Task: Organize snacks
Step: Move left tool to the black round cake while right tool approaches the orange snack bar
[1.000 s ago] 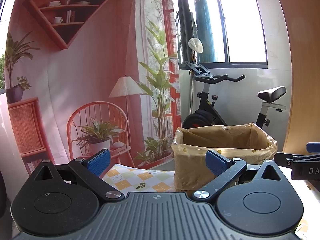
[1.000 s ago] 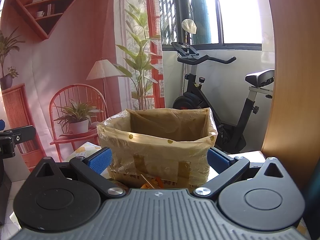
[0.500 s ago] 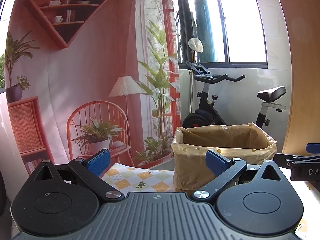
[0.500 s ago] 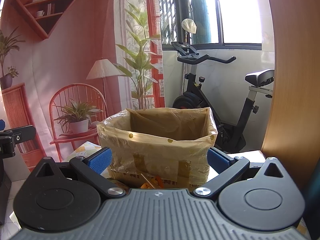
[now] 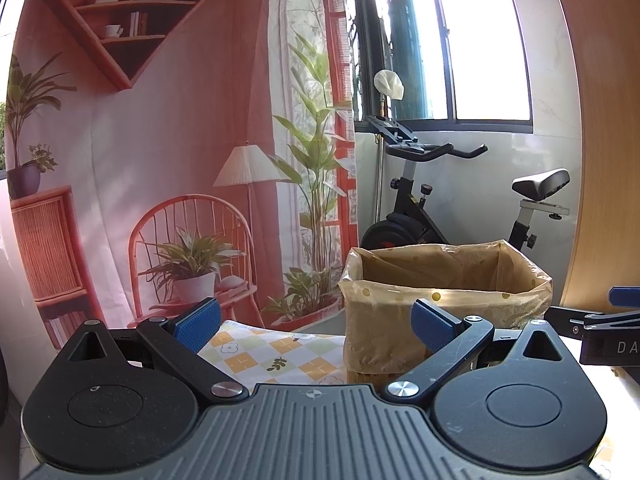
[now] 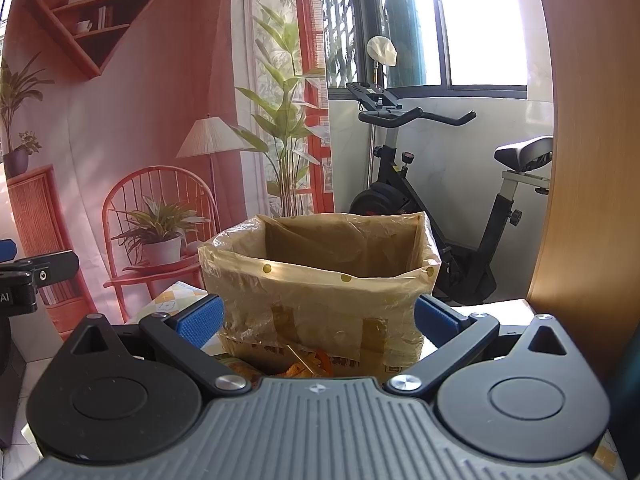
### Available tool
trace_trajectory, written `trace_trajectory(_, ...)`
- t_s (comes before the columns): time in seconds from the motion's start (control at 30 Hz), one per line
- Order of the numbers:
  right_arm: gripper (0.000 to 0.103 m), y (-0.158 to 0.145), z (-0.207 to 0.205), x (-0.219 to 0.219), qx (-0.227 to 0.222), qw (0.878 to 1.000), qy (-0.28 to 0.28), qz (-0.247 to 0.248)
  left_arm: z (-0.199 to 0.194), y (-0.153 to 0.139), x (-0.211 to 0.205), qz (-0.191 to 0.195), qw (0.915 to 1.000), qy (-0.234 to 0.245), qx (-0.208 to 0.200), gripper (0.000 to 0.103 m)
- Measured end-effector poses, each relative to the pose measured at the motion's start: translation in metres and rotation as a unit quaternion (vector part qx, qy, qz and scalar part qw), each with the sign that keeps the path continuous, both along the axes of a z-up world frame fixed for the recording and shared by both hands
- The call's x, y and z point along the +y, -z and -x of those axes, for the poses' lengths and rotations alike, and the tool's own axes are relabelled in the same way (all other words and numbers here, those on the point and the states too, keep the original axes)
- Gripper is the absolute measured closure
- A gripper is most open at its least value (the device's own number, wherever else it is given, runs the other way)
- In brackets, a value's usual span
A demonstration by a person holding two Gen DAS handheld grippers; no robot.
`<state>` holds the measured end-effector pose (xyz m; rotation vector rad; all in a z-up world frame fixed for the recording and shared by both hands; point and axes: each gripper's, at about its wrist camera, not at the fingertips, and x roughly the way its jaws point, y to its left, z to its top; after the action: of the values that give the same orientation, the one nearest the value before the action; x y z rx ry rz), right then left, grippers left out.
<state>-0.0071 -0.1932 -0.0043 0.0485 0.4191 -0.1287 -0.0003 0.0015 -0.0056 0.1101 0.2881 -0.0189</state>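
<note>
**Both claws held open before a lined box**

Behind the tabletop (image 5: 626, 378) a printed pink backdrop (image 5: 168, 128) with a shelf, a lamp and a red chair is hung, and a black exercise bike (image 5: 420, 200) is parked under the window. A checked yellow and white cloth with flowers (image 5: 276, 350) is spread over the tabletop. On it a rectangular cardboard box lined with a clear yellowish dotted plastic bag (image 6: 320, 288) is set upright, its top open.

The left claw (image 5: 316, 320) is held wide open with nothing between its blue pads; the box is seen ahead and to its right, partly behind the right finger. The right claw (image 6: 318, 318) is likewise spread wide and empty, with the box straight ahead between its two fingers, though contact cannot be told. Just below the box front, at the edge of the right claw's body, orange and yellow snack packets (image 6: 304, 366) are glimpsed, mostly hidden. Each claw is seen at the edge of the other's view.
</note>
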Motion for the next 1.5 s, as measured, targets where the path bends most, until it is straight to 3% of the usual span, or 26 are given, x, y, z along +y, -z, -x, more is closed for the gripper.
trace_trajectory(0.2, 0.0, 0.009, -0.002, 0.004, 0.004, 1.0, -0.002, 0.008, -0.004, 0.014, 0.019, 0.066, 0.9974, 0.025, 0.018, 0.0)
trace_trajectory(0.27, 0.0, 0.017, -0.002, 0.004, 0.007, 1.0, -0.004, 0.009, -0.003, 0.025, 0.028, 0.08, 0.9965, 0.013, 0.019, 0.0)
trace_trajectory(0.5, 0.0, 0.062, -0.002, 0.009, 0.023, 1.0, -0.016, -0.009, -0.006, 0.06, 0.047, 0.077, 0.9962, -0.004, 0.041, 0.0)
trace_trajectory(0.67, 0.0, 0.098, 0.005, 0.017, 0.038, 0.999, -0.014, -0.007, -0.007, 0.09, 0.055, 0.086, 0.9944, 0.017, 0.059, 0.001)
trace_trajectory(0.8, 0.001, 0.114, 0.01, 0.016, 0.056, 0.998, -0.008, 0.003, -0.004, 0.118, 0.049, 0.069, 0.9946, 0.032, 0.071, 0.002)
trace_trajectory(0.97, 0.005, 0.134, 0.016, 0.016, 0.083, 0.996, -0.015, -0.012, -0.005, 0.141, 0.049, 0.057, 0.994, 0.027, 0.089, 0.01)
trace_trajectory(1.1, 0.013, 0.149, 0.019, 0.019, 0.107, 0.993, -0.029, -0.042, -0.001, 0.15, 0.049, 0.041, 0.9945, 0.022, 0.094, 0.011)
trace_trajectory(1.5, 0.017, 0.17, 0.013, 0.032, 0.155, 0.979, -0.053, -0.119, 0.001, 0.158, 0.046, 0.035, 0.9934, 0.025, 0.107, 0.015)
